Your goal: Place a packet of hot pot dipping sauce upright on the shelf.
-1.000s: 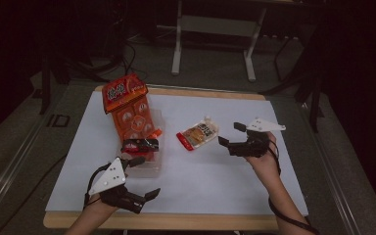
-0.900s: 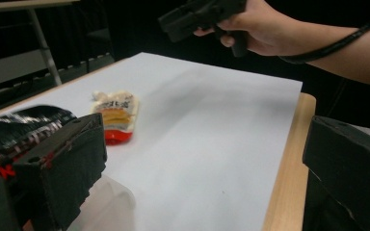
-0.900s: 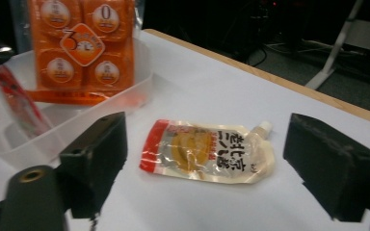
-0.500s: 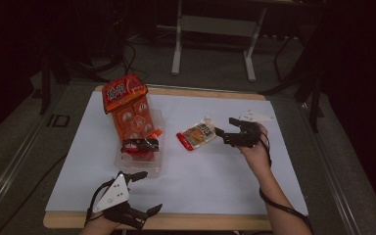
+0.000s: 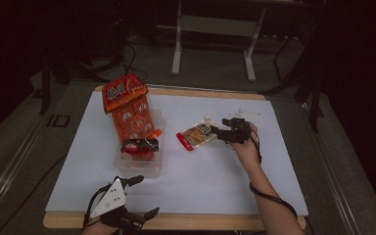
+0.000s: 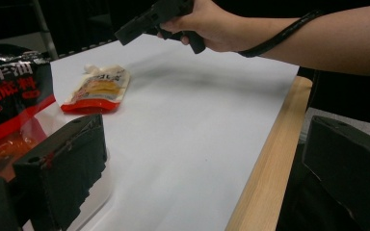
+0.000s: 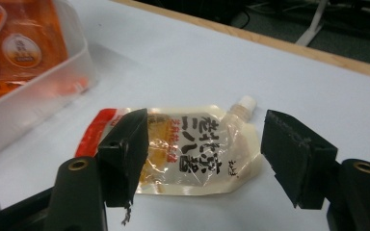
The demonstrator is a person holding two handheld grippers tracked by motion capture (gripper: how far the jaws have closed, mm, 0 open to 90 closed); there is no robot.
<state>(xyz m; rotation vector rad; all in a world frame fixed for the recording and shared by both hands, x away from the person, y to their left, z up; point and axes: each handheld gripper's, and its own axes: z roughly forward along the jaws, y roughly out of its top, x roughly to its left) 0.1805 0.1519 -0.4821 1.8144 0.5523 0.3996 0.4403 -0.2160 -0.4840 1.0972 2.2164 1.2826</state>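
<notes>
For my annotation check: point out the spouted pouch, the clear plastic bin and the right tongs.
spouted pouch [image 7: 192, 149], right gripper view, printed middle.
clear plastic bin [image 5: 139, 169], high view, near wall.
right tongs [image 5: 220, 132], high view, between the fingertips.

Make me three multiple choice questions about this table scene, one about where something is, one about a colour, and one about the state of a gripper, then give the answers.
1. Where does the spouted pouch lie?
A. in the clear bin
B. on the white sheet, right of the clear bin
C. on the floor

2. What colour is the tall snack bag in the bin?
A. orange
B. blue
C. green

3. How is the right hand-held gripper?
A. shut on the pouch
B. open, jaws either side of the pouch
C. resting in the bin

Answers: 1 B, the high view shows it flat on the sheet; 2 A, its pack is orange; 3 B, a wide gap separates the jaws.
</notes>
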